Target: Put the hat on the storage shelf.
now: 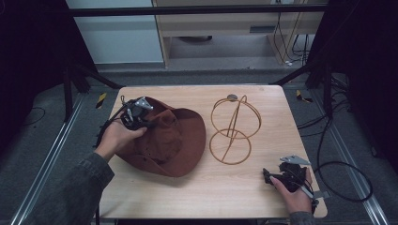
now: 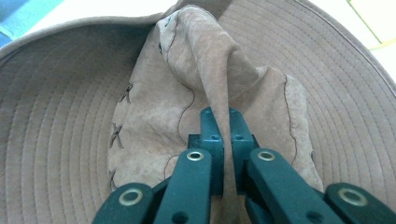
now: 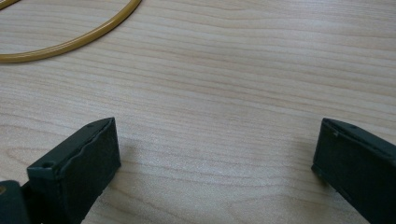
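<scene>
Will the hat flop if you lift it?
Probably yes. The hat's crown already folds into a soft peak where the left hand-held gripper pinches it. The stitched brim looks a bit firmer but curls up, so it would likely droop too.

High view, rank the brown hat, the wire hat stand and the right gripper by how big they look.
1. brown hat, largest.
2. wire hat stand.
3. right gripper, smallest, though it sits nearer the camera, which flatters it.
</scene>
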`<state>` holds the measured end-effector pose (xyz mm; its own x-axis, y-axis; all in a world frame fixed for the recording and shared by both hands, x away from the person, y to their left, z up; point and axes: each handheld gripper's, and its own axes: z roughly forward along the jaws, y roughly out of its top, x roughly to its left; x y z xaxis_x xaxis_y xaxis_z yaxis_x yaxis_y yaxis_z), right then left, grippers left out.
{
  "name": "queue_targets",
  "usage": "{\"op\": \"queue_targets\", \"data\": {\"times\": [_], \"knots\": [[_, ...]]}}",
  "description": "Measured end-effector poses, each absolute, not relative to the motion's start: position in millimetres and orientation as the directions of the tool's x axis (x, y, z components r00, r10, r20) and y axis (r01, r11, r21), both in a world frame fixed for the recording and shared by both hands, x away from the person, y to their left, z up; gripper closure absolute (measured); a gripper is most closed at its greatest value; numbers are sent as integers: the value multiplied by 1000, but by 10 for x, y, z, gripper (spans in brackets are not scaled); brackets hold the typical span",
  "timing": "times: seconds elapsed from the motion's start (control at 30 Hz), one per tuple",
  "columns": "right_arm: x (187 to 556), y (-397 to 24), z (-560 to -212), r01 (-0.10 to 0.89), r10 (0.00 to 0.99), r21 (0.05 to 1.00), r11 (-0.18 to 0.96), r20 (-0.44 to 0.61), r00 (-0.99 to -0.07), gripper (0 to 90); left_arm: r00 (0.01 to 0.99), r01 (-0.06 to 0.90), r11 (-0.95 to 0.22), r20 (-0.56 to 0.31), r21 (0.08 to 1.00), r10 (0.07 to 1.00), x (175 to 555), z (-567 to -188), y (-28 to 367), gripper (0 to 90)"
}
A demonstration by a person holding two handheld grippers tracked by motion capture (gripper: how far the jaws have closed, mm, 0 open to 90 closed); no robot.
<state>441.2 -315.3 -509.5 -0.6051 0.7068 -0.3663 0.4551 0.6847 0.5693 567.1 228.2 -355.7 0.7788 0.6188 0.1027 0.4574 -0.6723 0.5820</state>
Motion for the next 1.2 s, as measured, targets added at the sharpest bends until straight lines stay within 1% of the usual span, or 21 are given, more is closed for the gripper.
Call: {"op": "queue_targets", "data": {"times": [0.2,0.47,0.8,1.03,1.2], "knots": [[4414,-3155,-5095,452,705,570,686,-368,-606,8,786,431,-677,121,596,607,5527,-3377,2366,887],[4413,-3154,-5095,453,706,570,685,-367,-606,8,780,400,-654,136,642,611,5313,-3117,2485,887],[4411,-3153,-5096,454,707,571,684,-366,-605,8,801,317,-658,179,683,572,5011,-2763,2571,887],[4411,-3152,-5096,454,707,571,684,-366,-605,8,802,274,-629,188,728,567,4840,-2635,2631,887],[4415,-3155,-5095,452,705,570,687,-369,-606,8,802,253,-623,200,740,563,4725,-2576,2673,887]]}}
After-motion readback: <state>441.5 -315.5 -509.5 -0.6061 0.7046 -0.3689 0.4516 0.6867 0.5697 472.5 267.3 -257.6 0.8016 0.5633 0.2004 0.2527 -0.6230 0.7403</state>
